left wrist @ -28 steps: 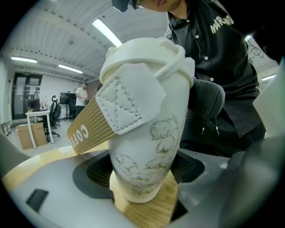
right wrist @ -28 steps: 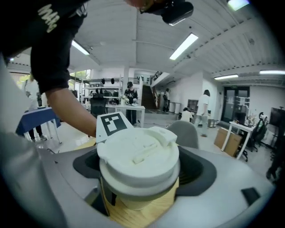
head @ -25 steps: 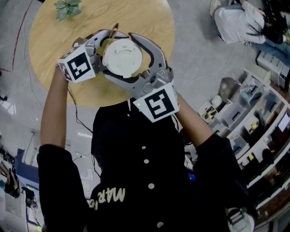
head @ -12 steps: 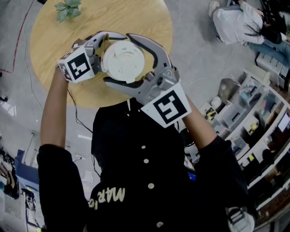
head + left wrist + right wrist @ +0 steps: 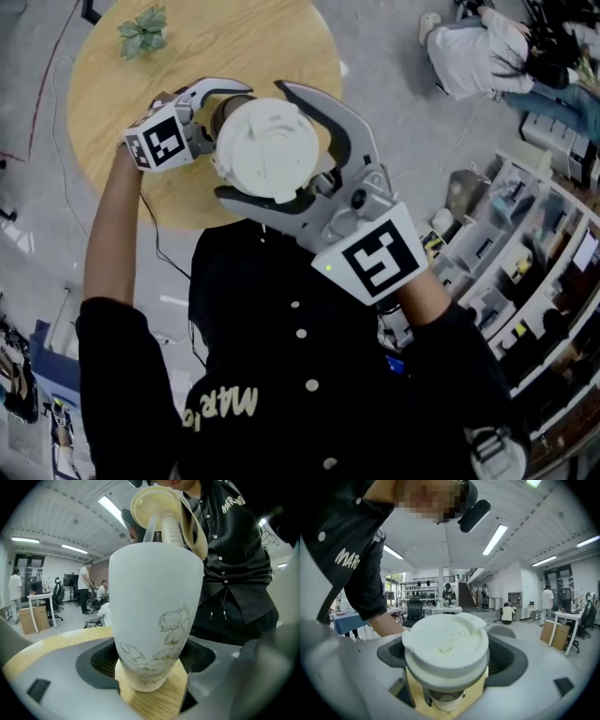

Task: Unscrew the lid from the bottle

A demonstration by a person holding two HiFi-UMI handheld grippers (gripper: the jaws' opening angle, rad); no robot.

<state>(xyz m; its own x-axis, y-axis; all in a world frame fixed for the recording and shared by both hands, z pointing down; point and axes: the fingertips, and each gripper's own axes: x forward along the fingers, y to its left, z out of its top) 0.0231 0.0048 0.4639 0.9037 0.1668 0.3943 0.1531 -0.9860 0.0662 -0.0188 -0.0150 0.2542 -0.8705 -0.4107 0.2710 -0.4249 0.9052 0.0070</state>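
Observation:
A white bottle [image 5: 154, 616] with faint line drawings stands on the round wooden table [image 5: 253, 37]. My left gripper [image 5: 225, 98] is shut on its lower body, one pad on each side. The white lid [image 5: 267, 150] is off the bottle and hangs above it, with my right gripper [image 5: 253, 141] shut on its rim. In the left gripper view the lid [image 5: 152, 506] shows from below, with a tube hanging from it into the bottle. In the right gripper view the lid [image 5: 445, 648] fills the jaws and the bottle's open mouth [image 5: 445, 700] shows just under it.
A small green plant [image 5: 142, 30] lies at the table's far left edge. Someone in a white top [image 5: 478, 56] sits on the floor to the upper right. Shelves with bins [image 5: 525, 262] line the right side. My own dark jacket [image 5: 300, 375] fills the near foreground.
My right gripper has risen toward the camera with the lid, which now looks larger and stands off the bottle. The left gripper and the bottle have stayed put.

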